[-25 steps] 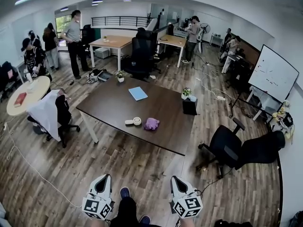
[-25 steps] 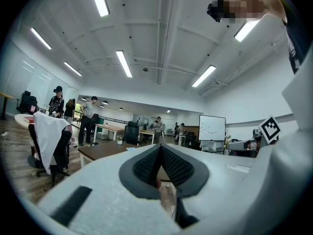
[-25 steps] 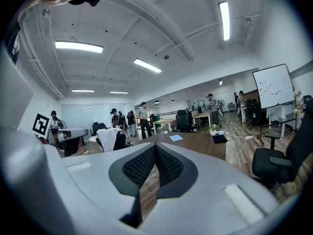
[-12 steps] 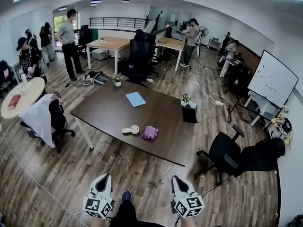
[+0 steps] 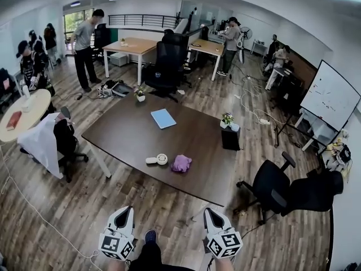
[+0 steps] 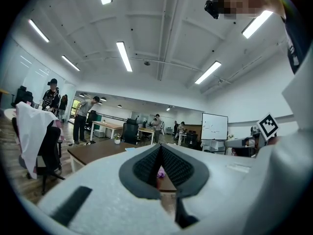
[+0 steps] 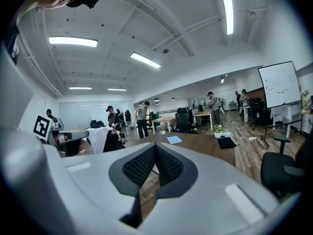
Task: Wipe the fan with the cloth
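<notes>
Wood-plank flooring point(image 5: 84, 208) fills the near part of the head view. At its lower edge, the left hand-held gripper point(image 5: 127, 209) sits at 7 o'clock and the right hand-held gripper point(image 5: 208, 212) at 5 o'clock. Each gripper's own view shows its ribbed pads pressed together, with nothing held between them. Both point toward 12 o'clock and are well apart from the dark brown counter point(image 5: 124, 134) beyond the strip of floor.

Close to the counter's near edge lies the small white fan point(image 5: 158, 160), with its round head toward 3 o'clock. The crumpled purple cloth point(image 5: 181, 163) lies just beside it on that side. Farther across the top, toward 12 o'clock, a blue notebook point(image 5: 163, 118) lies flat. A potted plant point(image 5: 227, 119) stands at the far right corner, at 2 o'clock.

A black office chair point(image 5: 271, 185) stands off the counter at 4 o'clock. At 9 o'clock is a chair draped in white fabric point(image 5: 45, 143). Light wooden desks point(image 5: 131, 48) and several standing people occupy the far end of the room, and a whiteboard point(image 5: 333, 95) leans at 3 o'clock.
</notes>
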`<state>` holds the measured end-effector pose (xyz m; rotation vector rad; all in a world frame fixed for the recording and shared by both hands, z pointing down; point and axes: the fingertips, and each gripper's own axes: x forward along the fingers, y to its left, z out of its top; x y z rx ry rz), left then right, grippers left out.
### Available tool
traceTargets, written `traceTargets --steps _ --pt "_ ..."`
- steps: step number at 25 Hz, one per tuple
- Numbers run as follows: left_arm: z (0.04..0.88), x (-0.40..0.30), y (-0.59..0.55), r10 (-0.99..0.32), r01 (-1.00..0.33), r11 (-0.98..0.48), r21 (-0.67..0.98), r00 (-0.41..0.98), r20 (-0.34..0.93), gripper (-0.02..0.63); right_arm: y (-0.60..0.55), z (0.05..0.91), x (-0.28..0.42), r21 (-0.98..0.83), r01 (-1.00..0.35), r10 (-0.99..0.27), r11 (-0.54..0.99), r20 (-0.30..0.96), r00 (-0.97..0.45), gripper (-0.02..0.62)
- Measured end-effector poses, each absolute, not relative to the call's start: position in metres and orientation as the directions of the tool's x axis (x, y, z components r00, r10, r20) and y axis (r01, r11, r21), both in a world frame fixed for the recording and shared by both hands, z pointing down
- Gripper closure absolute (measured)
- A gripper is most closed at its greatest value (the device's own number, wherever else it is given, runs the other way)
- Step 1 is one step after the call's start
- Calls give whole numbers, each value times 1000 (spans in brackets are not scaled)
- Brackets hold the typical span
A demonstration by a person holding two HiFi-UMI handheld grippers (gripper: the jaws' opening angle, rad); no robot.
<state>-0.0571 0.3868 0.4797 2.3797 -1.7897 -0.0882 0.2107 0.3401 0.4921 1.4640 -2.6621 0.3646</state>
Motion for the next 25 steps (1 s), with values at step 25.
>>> traceTargets --steps 25 --pt "477 -133 175 -930 -927 -344 148 358 83 606 144 473 139 -168 -881 -872 442 150 -466 584"
